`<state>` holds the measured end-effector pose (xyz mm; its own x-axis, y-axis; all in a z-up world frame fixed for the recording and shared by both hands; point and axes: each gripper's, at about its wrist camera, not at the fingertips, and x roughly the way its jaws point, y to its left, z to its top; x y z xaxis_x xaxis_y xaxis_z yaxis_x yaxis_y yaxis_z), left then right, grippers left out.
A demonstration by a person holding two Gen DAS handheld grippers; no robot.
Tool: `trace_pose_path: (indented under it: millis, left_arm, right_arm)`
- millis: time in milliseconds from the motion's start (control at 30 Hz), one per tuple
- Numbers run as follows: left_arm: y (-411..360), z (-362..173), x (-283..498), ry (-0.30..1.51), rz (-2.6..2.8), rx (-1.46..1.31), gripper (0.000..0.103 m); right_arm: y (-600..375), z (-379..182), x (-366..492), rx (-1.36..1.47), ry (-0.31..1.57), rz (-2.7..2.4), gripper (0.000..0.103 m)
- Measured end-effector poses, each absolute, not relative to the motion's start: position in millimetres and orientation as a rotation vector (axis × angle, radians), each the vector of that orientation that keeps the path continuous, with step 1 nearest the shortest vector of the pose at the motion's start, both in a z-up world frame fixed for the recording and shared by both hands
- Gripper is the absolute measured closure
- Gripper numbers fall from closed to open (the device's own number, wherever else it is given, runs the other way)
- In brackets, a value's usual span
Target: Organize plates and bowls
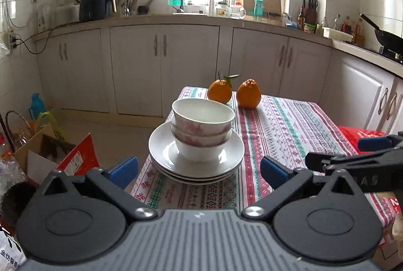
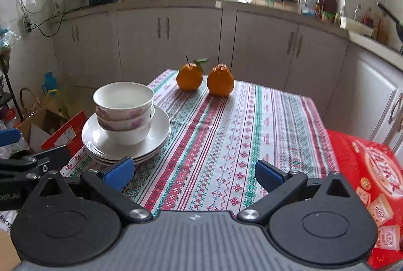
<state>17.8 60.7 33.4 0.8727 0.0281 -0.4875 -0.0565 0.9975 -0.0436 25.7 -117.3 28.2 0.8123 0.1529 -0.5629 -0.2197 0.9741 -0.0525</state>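
Three nested white bowls (image 1: 202, 130) with pink flower print stand on a stack of three white plates (image 1: 161, 152) at the left edge of the table. The same bowls (image 2: 124, 112) and plates (image 2: 161, 131) show at the left in the right wrist view. My left gripper (image 1: 199, 171) is open and empty, just in front of the plates. My right gripper (image 2: 194, 174) is open and empty over the tablecloth, to the right of the stack. The right gripper's arm (image 1: 357, 162) shows at the right of the left wrist view.
Two oranges (image 1: 234, 93) sit at the table's far end on the patterned cloth (image 1: 289, 125). A red snack bag (image 2: 370, 177) lies at the table's right edge. Boxes and bags (image 1: 50, 152) crowd the floor on the left. White cabinets (image 1: 163, 69) and a cluttered counter run behind.
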Motion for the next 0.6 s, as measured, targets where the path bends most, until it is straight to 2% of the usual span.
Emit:
trace_pose_path:
  millis: [600]
  left_arm:
    - [57, 31, 11, 0.500, 0.056, -0.080, 0.001]
  right_arm:
    - [-112, 28, 10, -0.139, 0.546, 0.149, 0.000]
